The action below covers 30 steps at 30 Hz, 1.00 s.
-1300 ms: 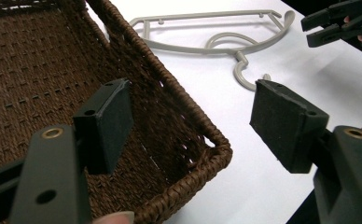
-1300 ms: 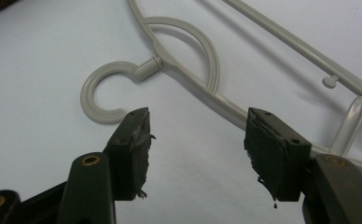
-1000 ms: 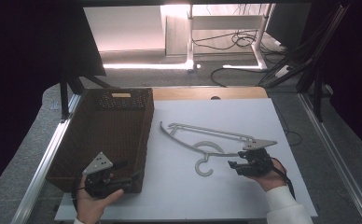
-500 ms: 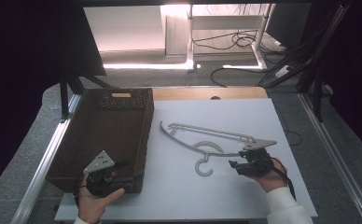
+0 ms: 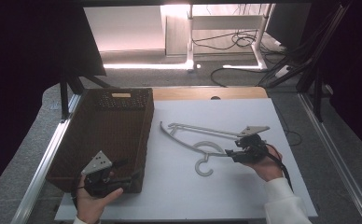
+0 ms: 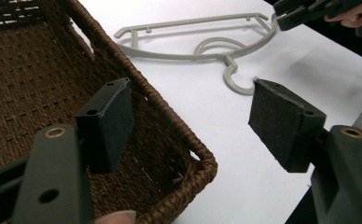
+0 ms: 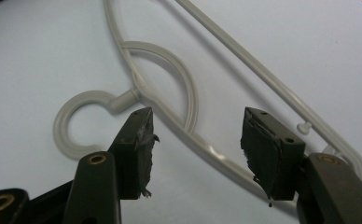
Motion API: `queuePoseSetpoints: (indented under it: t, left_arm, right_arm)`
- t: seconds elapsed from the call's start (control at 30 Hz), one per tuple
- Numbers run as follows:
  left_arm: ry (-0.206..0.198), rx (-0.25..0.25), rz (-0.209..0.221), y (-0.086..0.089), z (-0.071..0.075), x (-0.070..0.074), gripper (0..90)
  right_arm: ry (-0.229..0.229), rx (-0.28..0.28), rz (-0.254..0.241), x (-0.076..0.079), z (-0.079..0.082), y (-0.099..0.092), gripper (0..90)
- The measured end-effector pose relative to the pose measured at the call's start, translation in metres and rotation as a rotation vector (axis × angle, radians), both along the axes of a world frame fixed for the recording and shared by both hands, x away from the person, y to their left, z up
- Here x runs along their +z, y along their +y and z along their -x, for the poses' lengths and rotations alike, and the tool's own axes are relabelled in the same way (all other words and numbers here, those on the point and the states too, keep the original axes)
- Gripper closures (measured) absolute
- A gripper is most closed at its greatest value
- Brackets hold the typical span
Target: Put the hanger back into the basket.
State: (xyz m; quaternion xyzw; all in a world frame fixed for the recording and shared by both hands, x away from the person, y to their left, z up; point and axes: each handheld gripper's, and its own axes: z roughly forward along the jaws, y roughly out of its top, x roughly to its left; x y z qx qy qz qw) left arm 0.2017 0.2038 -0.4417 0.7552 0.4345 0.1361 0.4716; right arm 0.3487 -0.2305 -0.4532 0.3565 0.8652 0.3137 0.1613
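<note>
A pale grey plastic hanger [image 5: 202,130] lies flat on the white table top, its hook towards me. My right gripper [image 5: 233,150] is open and low over the hanger's right end. In the right gripper view the hanger's curved arm [image 7: 263,72] runs between the jaws of that gripper [image 7: 195,140], and the pads do not touch it. My left gripper [image 5: 127,171] is open at the near right corner of the brown wicker basket [image 5: 146,135]. In the left gripper view the basket rim [image 6: 179,128] lies between the jaws of that gripper [image 6: 193,116]. The hanger [image 6: 193,21] and the right gripper [image 6: 291,14] lie beyond.
The basket fills the table's left side. A wooden strip [image 5: 207,93] runs along the table's far edge, and metal rails [image 5: 330,154] flank both sides. Cables [image 5: 235,42] lie on the floor beyond. White table surface [image 5: 207,196] stretches in front of the hanger.
</note>
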Motion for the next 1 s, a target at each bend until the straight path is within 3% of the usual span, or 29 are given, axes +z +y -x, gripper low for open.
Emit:
queuePoseSetpoints:
  t: [0.17, 0.47, 0.53, 0.7, 1.0]
  left_arm:
    - [0.005, 0.004, -0.005, 0.000, 0.000, -0.002, 30.0]
    - [0.010, 0.002, -0.008, -0.003, -0.003, -0.003, 29.6]
    - [0.013, 0.000, -0.002, -0.003, -0.004, -0.003, 29.6]
    - [0.012, -0.006, -0.008, -0.006, -0.006, -0.004, 29.2]
    - [0.022, 0.006, -0.023, -0.008, -0.004, -0.008, 28.3]
  right_arm:
    - [-0.006, 0.014, 0.027, -0.003, -0.012, 0.011, 46.1]
    - [-0.013, 0.085, 0.147, -0.013, -0.036, 0.042, 50.9]
    - [-0.013, 0.090, 0.153, -0.014, -0.038, 0.044, 51.5]
    - [0.012, 0.119, 0.222, -0.026, -0.052, 0.057, 55.0]
    - [0.055, 0.137, 0.256, -0.037, -0.065, 0.061, 61.4]
